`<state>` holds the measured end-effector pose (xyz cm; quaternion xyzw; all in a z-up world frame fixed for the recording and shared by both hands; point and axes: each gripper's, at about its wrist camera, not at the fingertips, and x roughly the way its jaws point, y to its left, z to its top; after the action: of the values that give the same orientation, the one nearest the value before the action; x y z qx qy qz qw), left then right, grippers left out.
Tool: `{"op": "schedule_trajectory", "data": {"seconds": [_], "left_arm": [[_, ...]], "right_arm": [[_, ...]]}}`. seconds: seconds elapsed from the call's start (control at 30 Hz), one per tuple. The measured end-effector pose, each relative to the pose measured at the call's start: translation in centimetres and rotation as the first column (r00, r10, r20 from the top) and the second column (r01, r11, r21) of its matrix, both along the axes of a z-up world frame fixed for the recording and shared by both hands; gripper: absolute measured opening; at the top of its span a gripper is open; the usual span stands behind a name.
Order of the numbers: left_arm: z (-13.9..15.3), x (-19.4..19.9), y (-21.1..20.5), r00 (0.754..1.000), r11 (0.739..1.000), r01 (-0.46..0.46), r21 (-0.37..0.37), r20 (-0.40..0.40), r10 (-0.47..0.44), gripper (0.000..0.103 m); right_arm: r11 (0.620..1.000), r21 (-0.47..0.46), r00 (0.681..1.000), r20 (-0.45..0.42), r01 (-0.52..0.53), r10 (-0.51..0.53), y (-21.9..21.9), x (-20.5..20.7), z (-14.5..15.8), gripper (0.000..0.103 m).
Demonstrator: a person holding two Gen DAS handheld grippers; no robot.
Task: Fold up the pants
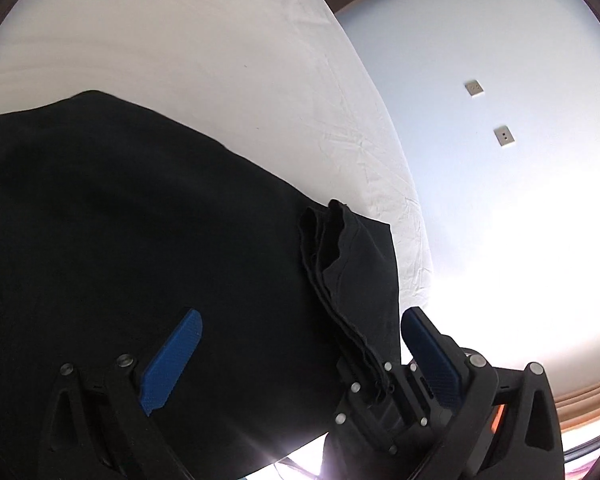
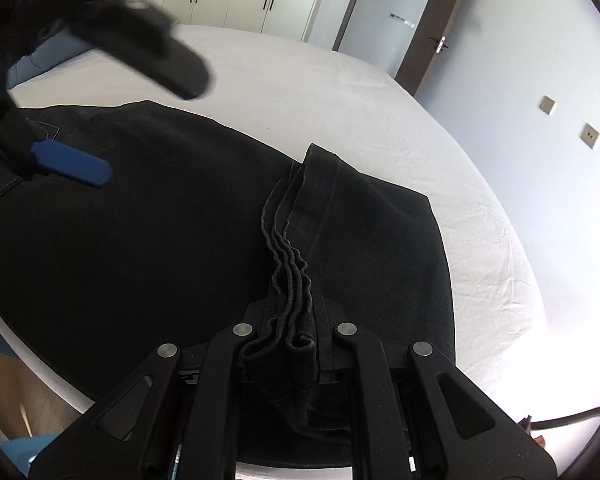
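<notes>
White bed (image 2: 340, 92) carries the pants (image 2: 160, 220); right claw (image 2: 296, 336) pinches the stacked hems to carry the fold, left claw (image 1: 300, 344) wide, empty.

Black hand-held gripper (image 1: 300, 328), blue ribbed pads (image 1: 172, 364), silver screws.

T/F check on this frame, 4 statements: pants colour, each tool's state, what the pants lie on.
1. The pants are black. True.
2. The left tool is clamped on the hem. False: its blue fingers stand wide apart over the cloth, gripping nothing.
3. The right tool is shut on a bunch of stacked hem layers. True.
4. The pants lie on a wooden floor. False: they lie on a bed with a white sheet.
</notes>
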<state>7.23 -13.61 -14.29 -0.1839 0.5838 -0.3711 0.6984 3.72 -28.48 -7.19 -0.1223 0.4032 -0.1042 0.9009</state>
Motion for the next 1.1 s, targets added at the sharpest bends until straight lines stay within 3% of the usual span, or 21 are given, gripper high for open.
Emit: {"op": "schedule_trajectory", "data": {"seconds": [0.3, 0.4, 0.5, 0.57, 0.63, 0.8, 1.1], "left_arm": [[-1.4, 2.3, -7.0, 0.994, 0.998, 0.066, 0.008, -0.094, -0.065, 0.102], [-1.3, 2.2, -8.2, 0.992, 0.997, 0.079, -0.003, -0.101, -0.079, 0.094], [-1.4, 2.1, -9.0, 0.989, 0.994, 0.105, 0.007, -0.110, -0.104, 0.065], [-1.3, 2.0, -9.4, 0.987, 0.992, 0.127, 0.026, -0.099, -0.124, 0.035], [-0.9, 2.3, -10.0, 0.988, 0.990, 0.134, 0.038, -0.083, -0.130, 0.011], [0.7, 2.8, -8.9, 0.987, 0.986, 0.159, 0.043, -0.043, -0.157, 0.008], [2.7, 4.3, -4.8, 0.977, 0.972, 0.203, 0.122, 0.047, -0.210, 0.008]], "right_arm": [[1.000, -0.007, 0.997, 0.077, -0.007, 0.008, 0.0, -1.1, 1.3, 0.010], [1.000, -0.015, 0.996, 0.087, -0.020, 0.021, 0.3, -0.9, 1.8, 0.010], [1.000, -0.014, 0.996, 0.087, -0.026, 0.027, 0.8, -1.5, 2.1, 0.010], [0.999, -0.018, 0.996, 0.088, -0.028, 0.029, 1.0, -1.3, 2.4, 0.010], [0.999, -0.022, 0.995, 0.092, -0.030, 0.032, 1.3, -4.2, 3.4, 0.010], [0.997, -0.043, 0.994, 0.094, -0.056, 0.060, 1.7, -7.0, 4.1, 0.010], [0.983, -0.062, 0.982, 0.064, -0.175, 0.179, 5.9, -6.0, 4.3, 0.010]]}}
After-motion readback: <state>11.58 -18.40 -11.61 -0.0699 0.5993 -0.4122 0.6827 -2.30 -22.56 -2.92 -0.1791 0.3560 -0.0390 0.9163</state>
